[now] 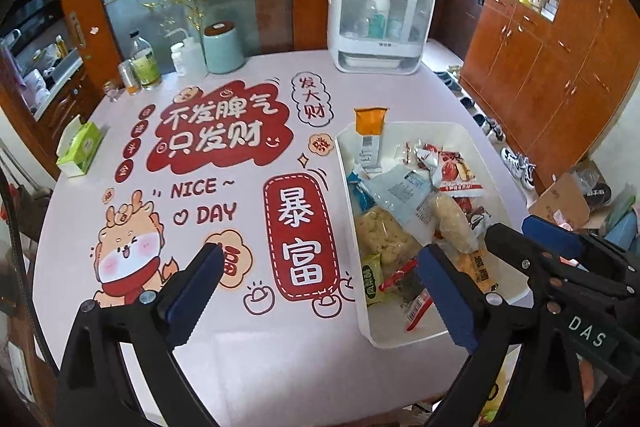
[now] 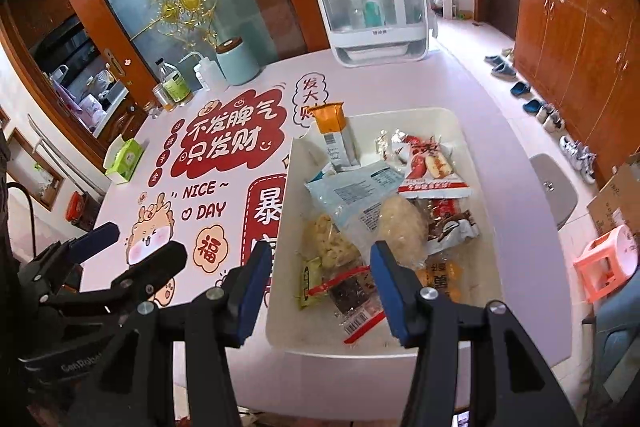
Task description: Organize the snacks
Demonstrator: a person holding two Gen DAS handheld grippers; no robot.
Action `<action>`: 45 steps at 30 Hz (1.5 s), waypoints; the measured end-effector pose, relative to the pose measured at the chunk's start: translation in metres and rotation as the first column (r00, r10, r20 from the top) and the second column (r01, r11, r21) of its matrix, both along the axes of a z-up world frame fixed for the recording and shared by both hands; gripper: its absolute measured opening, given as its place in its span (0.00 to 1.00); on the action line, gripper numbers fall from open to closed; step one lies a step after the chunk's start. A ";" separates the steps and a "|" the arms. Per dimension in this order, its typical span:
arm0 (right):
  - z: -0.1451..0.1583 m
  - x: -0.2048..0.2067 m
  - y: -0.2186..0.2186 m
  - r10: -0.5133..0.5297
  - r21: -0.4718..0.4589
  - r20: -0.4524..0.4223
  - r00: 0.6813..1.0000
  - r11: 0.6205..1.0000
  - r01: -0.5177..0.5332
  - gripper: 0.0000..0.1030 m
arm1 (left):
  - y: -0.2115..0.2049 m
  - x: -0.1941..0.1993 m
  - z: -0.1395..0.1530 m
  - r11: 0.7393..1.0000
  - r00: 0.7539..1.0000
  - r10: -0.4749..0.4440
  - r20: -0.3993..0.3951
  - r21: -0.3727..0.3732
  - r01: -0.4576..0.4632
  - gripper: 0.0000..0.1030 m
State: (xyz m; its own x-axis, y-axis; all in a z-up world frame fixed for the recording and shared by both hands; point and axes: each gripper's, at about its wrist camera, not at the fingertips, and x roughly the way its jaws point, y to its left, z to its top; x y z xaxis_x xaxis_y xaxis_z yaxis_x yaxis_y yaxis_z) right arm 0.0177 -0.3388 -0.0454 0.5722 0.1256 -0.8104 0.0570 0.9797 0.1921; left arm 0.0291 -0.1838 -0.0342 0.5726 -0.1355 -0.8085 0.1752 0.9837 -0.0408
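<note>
Tissue box left; teal canister, bottles, white cabinet at back.

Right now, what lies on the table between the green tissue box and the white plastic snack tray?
Nothing stands there: between the green tissue box and the white plastic snack tray only the printed red-and-pink tablecloth shows, in both wrist views.

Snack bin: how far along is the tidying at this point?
Done: every snack in view lies in the white bin, piled loosely, and none shows on the table. In hand: nothing; the left tongs and right tongs are both open and empty. Left: possibly neatening the pile.
</note>
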 end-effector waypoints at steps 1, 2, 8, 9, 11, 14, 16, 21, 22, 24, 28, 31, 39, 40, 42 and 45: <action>0.003 -0.002 0.003 0.001 -0.013 0.007 1.000 1.000 -0.001 0.51 | 0.001 -0.002 0.002 1.000 1.000 0.005 0.007 0.004 -0.005 0.94; 0.005 -0.003 0.005 0.002 -0.025 0.013 1.000 1.000 -0.002 0.51 | 0.002 -0.004 0.003 1.000 1.000 0.010 0.011 0.006 -0.010 0.94; 0.013 -0.008 0.012 0.015 -0.036 0.030 0.999 0.999 -0.014 0.51 | 0.014 -0.010 0.009 0.998 0.998 0.059 0.019 -0.008 -0.059 0.95; 0.014 -0.009 0.014 0.018 -0.039 0.032 0.999 0.999 -0.017 0.51 | 0.017 -0.010 0.010 0.998 0.998 0.068 0.019 -0.011 -0.068 0.95; 0.015 -0.010 0.016 0.025 -0.037 0.032 0.999 0.999 -0.024 0.51 | 0.019 -0.011 0.010 0.997 0.997 0.081 0.018 -0.013 -0.081 0.95; 0.015 -0.010 0.020 0.036 -0.040 0.028 0.999 0.999 -0.035 0.51 | 0.022 -0.011 0.010 0.996 0.996 0.093 0.015 -0.015 -0.093 0.95; 0.014 -0.010 0.023 0.045 -0.043 0.025 0.999 0.998 -0.044 0.51 | 0.024 -0.011 0.009 0.995 0.995 0.099 0.013 -0.014 -0.099 0.95; 0.012 -0.008 0.027 0.051 -0.047 0.009 0.999 0.998 -0.051 0.51 | 0.026 -0.010 0.009 0.994 0.994 0.106 0.007 -0.014 -0.106 0.95; 0.012 -0.008 0.027 0.052 -0.050 0.009 0.999 0.997 -0.051 0.51 | 0.026 -0.010 0.009 0.994 0.994 0.108 0.008 -0.012 -0.108 0.95; 0.012 -0.008 0.028 0.053 -0.054 0.010 0.999 0.997 -0.052 0.51 | 0.027 -0.009 0.009 0.994 0.994 0.112 0.010 -0.007 -0.112 0.95; 0.011 -0.006 0.029 0.056 -0.056 0.008 0.998 0.997 -0.056 0.51 | 0.028 -0.008 0.008 0.993 0.993 0.117 0.008 -0.004 -0.117 0.95; 0.011 -0.004 0.030 0.066 -0.062 0.005 0.998 0.996 -0.065 0.51 | 0.029 -0.008 0.008 0.993 0.993 0.118 0.007 -0.004 -0.118 0.95; 0.011 -0.002 0.032 0.068 -0.067 0.004 0.998 0.995 -0.068 0.51 | 0.031 -0.006 0.007 0.992 0.992 0.126 0.004 0.007 -0.126 0.95; 0.011 -0.002 0.032 0.067 -0.067 0.004 0.998 0.996 -0.067 0.51 | 0.031 -0.006 0.007 0.992 0.992 0.126 0.004 0.008 -0.126 0.95; 0.011 -0.002 0.032 0.066 -0.067 0.004 0.998 0.996 -0.066 0.51 | 0.031 -0.006 0.008 0.992 0.992 0.125 0.005 0.008 -0.125 0.95; 0.011 -0.002 0.032 0.066 -0.067 0.005 0.998 0.996 -0.065 0.51 | 0.031 -0.006 0.008 0.992 0.992 0.125 0.004 0.008 -0.125 0.95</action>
State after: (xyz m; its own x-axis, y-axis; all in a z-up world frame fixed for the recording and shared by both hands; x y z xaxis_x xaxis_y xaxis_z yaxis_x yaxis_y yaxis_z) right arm 0.0155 -0.3063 -0.0342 0.5700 0.1091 -0.8143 -0.0089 0.9919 0.1266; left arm 0.0234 -0.1530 -0.0266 0.5878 -0.0563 -0.8070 0.0514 0.9982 -0.0322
